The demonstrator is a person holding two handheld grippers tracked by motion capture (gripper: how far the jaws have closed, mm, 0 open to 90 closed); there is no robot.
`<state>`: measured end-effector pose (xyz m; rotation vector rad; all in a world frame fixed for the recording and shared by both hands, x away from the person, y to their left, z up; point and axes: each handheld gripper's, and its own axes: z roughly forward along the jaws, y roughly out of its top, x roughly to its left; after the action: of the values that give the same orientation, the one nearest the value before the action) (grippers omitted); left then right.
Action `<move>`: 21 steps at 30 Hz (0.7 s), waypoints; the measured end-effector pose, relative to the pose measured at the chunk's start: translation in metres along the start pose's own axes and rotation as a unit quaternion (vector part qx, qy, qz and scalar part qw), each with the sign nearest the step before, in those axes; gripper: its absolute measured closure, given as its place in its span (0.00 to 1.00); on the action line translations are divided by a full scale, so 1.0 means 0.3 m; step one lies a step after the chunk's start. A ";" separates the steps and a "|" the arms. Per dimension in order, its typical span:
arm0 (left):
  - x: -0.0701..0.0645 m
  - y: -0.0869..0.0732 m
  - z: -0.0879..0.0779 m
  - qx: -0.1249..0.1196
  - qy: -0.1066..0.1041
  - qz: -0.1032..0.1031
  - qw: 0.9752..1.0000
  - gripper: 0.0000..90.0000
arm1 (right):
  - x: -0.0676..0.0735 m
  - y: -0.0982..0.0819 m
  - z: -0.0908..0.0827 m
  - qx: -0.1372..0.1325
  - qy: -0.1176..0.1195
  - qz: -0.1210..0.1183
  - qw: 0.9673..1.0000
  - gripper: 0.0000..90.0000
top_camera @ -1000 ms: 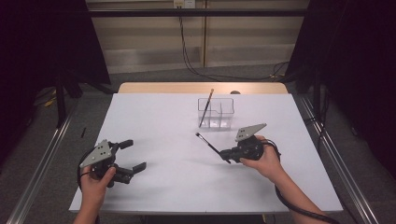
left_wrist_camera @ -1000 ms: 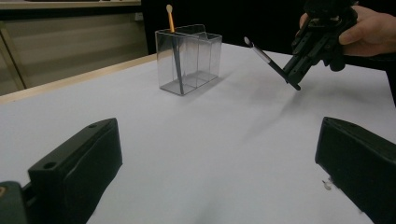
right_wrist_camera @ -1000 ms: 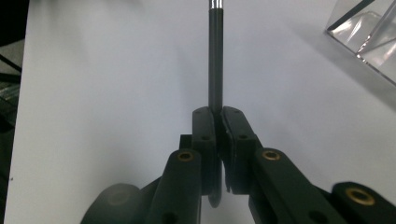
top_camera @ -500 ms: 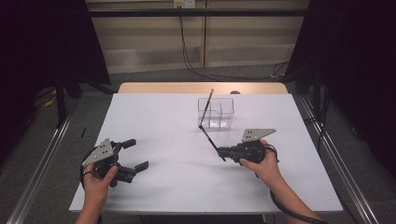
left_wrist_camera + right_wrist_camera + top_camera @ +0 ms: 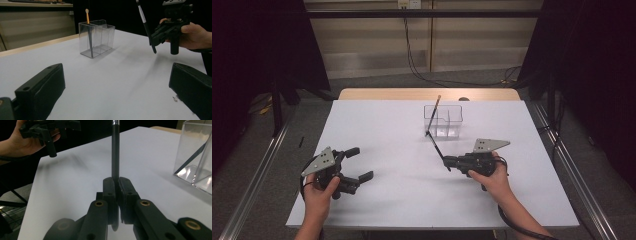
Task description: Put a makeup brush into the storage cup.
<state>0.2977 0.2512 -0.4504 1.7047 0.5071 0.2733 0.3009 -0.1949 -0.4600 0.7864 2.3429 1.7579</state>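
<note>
The right gripper [image 5: 115,185] is clamped on a black brush handle [image 5: 115,152], seen close in right gripper view, its long axis pointing beyond the fingertips toward the clear organizer [image 5: 442,120], w/ bare table [image 5: 392,130] between, while the left gripper [image 5: 361,163] is open, empty.

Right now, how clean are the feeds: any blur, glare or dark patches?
High view: sharp, table evenly lit, surroundings dark. Left gripper view: near jaws soft, clear organizer crisp with slight glare. Right gripper view: black brush fairly sharp, jaws dim, organizer edge bright.
</note>
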 end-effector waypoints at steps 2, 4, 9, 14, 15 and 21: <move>0.000 0.005 0.003 -0.001 -0.002 0.000 1.000 0.00 | 0.004 0.001 0.000 -0.007 0.000 0.000 1.000 0.94; 0.001 0.008 0.006 -0.003 0.000 0.000 1.000 0.00 | 0.006 0.002 0.000 -0.011 0.000 0.000 1.000 0.94; 0.004 0.019 0.011 -0.008 -0.002 0.001 1.000 0.00 | 0.005 0.000 -0.003 -0.015 0.000 0.000 1.000 0.94; 0.005 0.037 0.022 -0.013 -0.005 0.002 1.000 0.00 | 0.008 -0.002 -0.004 -0.031 -0.006 0.001 0.999 0.94; 0.003 0.042 0.028 -0.015 -0.006 0.001 1.000 0.00 | 0.009 -0.002 -0.002 -0.032 -0.004 0.002 0.999 0.94; -0.003 0.059 0.059 -0.016 -0.015 0.003 1.000 0.00 | 0.015 -0.002 0.004 -0.038 -0.005 0.000 0.999 0.94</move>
<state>0.3083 0.2331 -0.4365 1.6769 0.4736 0.2575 0.2974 -0.1918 -0.4600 0.7803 2.2549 1.8270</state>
